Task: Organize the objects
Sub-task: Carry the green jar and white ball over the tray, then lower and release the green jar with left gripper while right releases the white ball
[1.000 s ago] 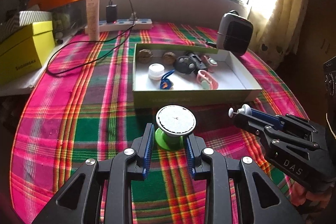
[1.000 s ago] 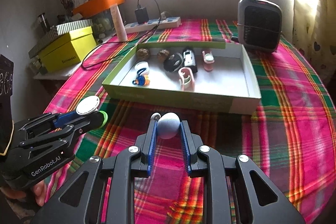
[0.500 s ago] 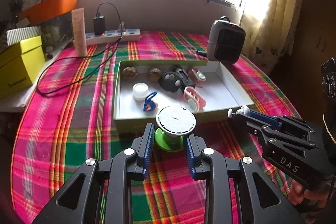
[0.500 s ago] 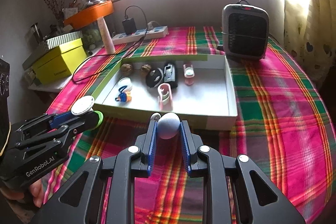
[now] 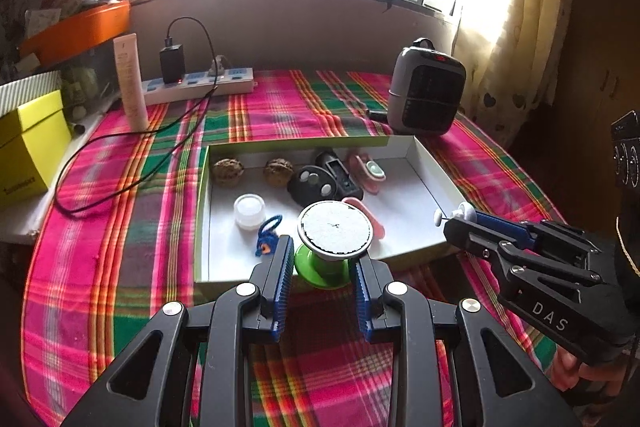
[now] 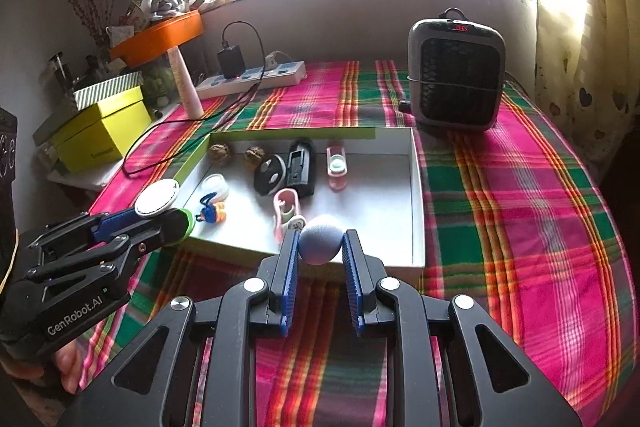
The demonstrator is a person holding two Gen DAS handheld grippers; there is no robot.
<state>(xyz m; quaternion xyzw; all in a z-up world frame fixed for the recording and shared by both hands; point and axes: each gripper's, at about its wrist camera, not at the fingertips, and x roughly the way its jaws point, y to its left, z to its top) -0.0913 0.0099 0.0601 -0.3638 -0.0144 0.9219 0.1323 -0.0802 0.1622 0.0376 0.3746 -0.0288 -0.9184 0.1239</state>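
Both grippers have come forward since a second ago, so the tray's near wall, which lay well ahead of them, now sits right under their fingertips. The left gripper (image 5: 322, 259) pinches a green suction cup (image 5: 320, 269) with a round white top between its blue pads, held over the near edge of the white tray (image 5: 424, 187). The right gripper (image 6: 320, 247) is clamped on a small grey-blue ball (image 6: 321, 239), also at the tray's near wall (a white stem sticks out beside the ball). Just past the fingers in the tray lie a pink clip (image 6: 285, 207), a blue and orange trinket (image 5: 266, 237) and a white cap (image 5: 249, 211). Along the far wall sit two brown walnuts (image 5: 228, 171), a black key fob (image 5: 314, 185), a black holder (image 6: 301, 165) and a second pink clip (image 6: 337, 167). Beyond the tray, on the plaid tablecloth (image 6: 520, 187), stand a grey heater (image 6: 456, 83), a white power strip (image 5: 200, 85) and a yellow box (image 6: 102, 129)
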